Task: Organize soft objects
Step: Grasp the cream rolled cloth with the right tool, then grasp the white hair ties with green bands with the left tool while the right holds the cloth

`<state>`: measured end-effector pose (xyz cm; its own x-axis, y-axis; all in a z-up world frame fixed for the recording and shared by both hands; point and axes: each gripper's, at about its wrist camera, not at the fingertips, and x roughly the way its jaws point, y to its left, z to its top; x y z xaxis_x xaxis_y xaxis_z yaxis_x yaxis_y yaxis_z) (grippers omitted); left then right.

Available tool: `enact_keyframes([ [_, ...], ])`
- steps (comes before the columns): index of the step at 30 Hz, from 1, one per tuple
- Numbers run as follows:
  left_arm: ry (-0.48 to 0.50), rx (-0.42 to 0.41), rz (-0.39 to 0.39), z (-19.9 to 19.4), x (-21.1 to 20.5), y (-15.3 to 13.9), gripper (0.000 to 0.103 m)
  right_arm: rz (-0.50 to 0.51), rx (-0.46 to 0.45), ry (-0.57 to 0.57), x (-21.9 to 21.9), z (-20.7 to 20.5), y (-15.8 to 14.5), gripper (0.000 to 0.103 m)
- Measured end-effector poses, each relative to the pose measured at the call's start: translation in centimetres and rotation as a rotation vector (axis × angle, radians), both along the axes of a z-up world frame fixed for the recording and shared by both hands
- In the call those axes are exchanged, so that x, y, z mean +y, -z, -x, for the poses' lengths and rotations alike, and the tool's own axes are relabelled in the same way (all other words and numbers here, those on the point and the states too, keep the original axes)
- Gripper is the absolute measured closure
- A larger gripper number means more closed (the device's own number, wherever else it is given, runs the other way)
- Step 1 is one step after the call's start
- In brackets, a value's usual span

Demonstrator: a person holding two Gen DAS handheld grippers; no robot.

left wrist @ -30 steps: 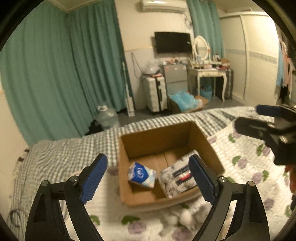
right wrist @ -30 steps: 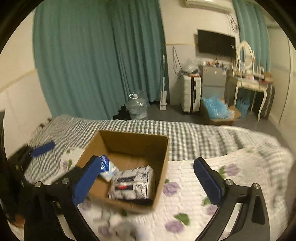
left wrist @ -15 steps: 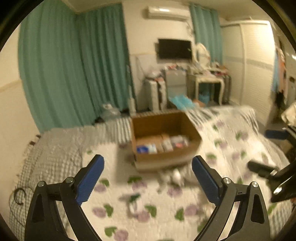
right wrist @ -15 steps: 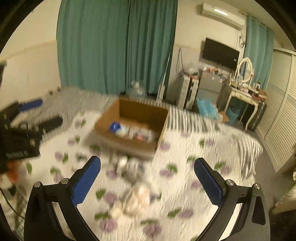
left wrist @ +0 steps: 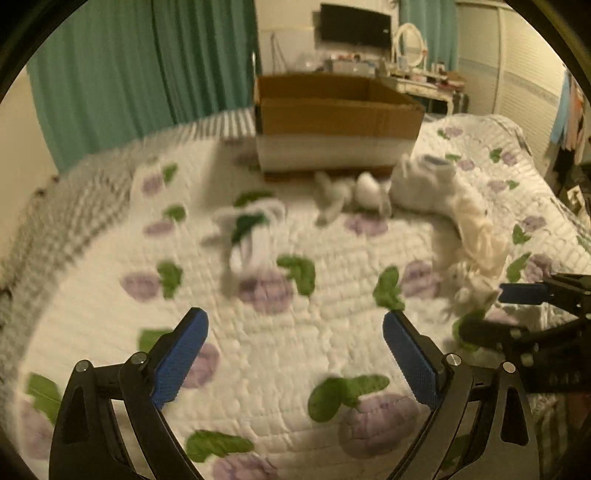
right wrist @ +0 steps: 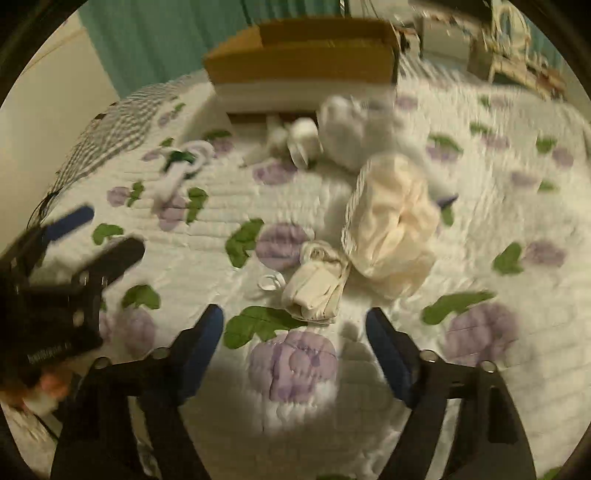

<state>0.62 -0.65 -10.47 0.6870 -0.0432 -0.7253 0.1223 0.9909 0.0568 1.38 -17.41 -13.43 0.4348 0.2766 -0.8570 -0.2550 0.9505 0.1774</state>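
A cardboard box [left wrist: 338,122] stands on the flowered quilt [left wrist: 280,350]; it also shows in the right wrist view [right wrist: 306,70]. Soft items lie loose before it: a cream cloth bundle [right wrist: 391,221], a small folded white piece [right wrist: 317,288], white rolled socks [right wrist: 303,140], a fluffy white item [left wrist: 424,184] and a white-and-green sock [left wrist: 247,236]. My right gripper [right wrist: 295,332] is open, low over the quilt just short of the folded white piece. My left gripper [left wrist: 295,347] is open and empty over bare quilt. Each gripper shows in the other's view.
Green curtains [left wrist: 147,74] hang behind the bed. A grey checked sheet [left wrist: 55,221] covers the left side. A TV [left wrist: 354,26] and a dressing table [left wrist: 417,74] stand at the far wall.
Both grippers have pulled back from over the box and dropped low over the quilt, near the loose soft items. Both stay open. The box's inside is now hidden.
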Motion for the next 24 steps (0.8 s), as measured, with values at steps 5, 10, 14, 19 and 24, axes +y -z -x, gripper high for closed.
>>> enact_keyframes([
  [5,-0.012,0.015,0.032,-0.5,0.9,0.6,0.006,-0.008,0.001,0.042,0.5,-1.2,0.9,0.040],
  [10,-0.014,0.012,0.045,-0.6,1.5,0.6,0.006,0.036,-0.008,0.066,1.3,-2.6,1.7,0.065],
  [14,-0.019,0.027,0.048,-0.5,1.7,0.9,0.006,0.029,-0.033,0.072,1.1,-2.2,1.3,0.075],
  [19,-0.032,0.021,0.043,-0.2,1.9,0.5,0.006,-0.044,-0.061,0.028,1.2,-0.1,-0.5,0.076],
  [24,-0.040,-0.012,0.046,0.3,2.1,-1.4,0.006,-0.099,-0.135,-0.033,2.3,1.5,-3.4,0.076],
])
